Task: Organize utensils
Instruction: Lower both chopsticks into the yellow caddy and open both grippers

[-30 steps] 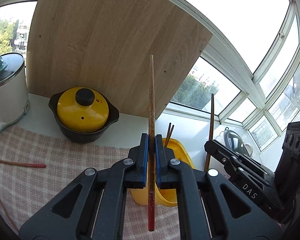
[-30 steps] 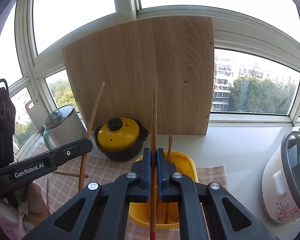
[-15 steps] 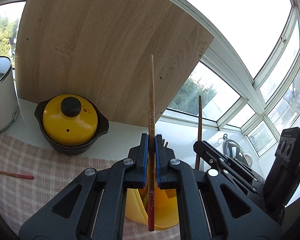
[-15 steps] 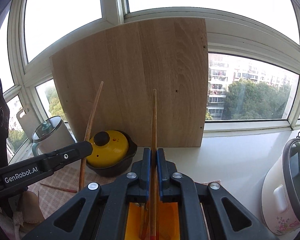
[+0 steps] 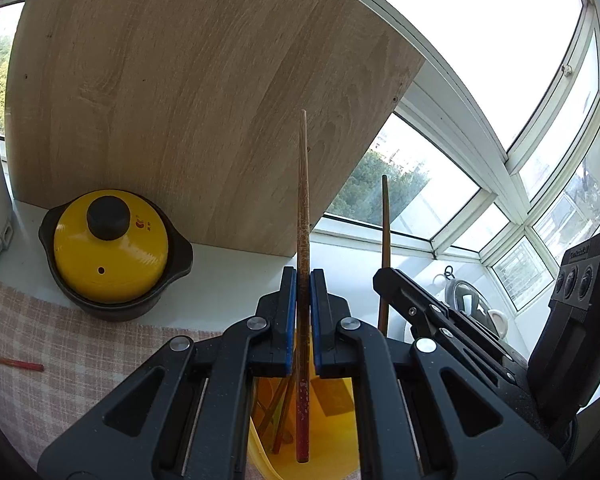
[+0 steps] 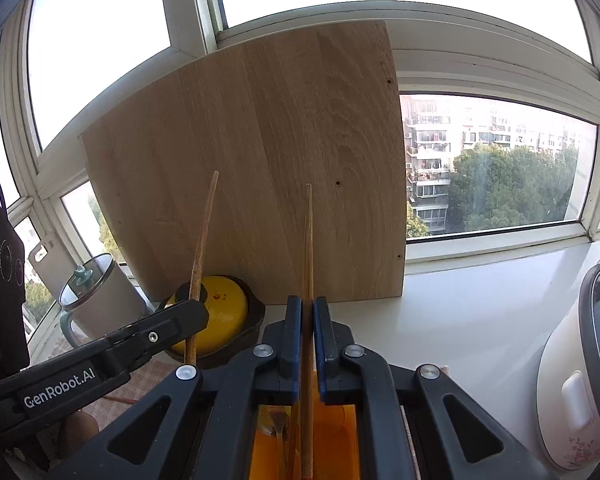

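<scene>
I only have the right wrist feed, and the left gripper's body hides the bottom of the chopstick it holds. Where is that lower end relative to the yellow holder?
Observer: In the left wrist view the left gripper is shut on the left chopstick. The chopstick's red lower end hangs over the open yellow holder.
Operator: I see only a sliver of the cloth. Is any utensil lying on it?
Observer: Yes. One loose chopstick with a red end lies flat on the checked cloth, to the left of the holder.
</scene>
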A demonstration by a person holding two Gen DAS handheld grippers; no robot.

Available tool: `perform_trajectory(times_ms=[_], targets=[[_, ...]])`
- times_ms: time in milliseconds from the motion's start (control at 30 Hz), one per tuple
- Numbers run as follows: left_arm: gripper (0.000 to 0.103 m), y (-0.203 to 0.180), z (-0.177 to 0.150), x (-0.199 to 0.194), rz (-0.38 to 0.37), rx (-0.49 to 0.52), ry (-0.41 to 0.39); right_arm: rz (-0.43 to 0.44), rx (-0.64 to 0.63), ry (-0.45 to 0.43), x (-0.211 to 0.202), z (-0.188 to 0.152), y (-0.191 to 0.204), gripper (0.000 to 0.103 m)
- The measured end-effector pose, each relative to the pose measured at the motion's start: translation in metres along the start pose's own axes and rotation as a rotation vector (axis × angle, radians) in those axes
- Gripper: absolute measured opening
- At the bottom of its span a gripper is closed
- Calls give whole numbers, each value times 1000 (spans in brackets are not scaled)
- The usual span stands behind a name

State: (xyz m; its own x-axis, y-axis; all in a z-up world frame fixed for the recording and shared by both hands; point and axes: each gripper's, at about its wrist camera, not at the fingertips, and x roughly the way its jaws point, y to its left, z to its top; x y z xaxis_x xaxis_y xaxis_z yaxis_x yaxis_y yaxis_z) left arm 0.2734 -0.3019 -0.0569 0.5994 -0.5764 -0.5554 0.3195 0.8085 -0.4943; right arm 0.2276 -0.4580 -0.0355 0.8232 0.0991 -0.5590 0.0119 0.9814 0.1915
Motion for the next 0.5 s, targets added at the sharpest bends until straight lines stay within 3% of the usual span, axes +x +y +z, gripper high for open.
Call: perform_trajectory(times_ms=[500], targets=[[4, 4, -18, 26, 22, 24, 44, 3, 25, 50, 17, -31, -19, 3]])
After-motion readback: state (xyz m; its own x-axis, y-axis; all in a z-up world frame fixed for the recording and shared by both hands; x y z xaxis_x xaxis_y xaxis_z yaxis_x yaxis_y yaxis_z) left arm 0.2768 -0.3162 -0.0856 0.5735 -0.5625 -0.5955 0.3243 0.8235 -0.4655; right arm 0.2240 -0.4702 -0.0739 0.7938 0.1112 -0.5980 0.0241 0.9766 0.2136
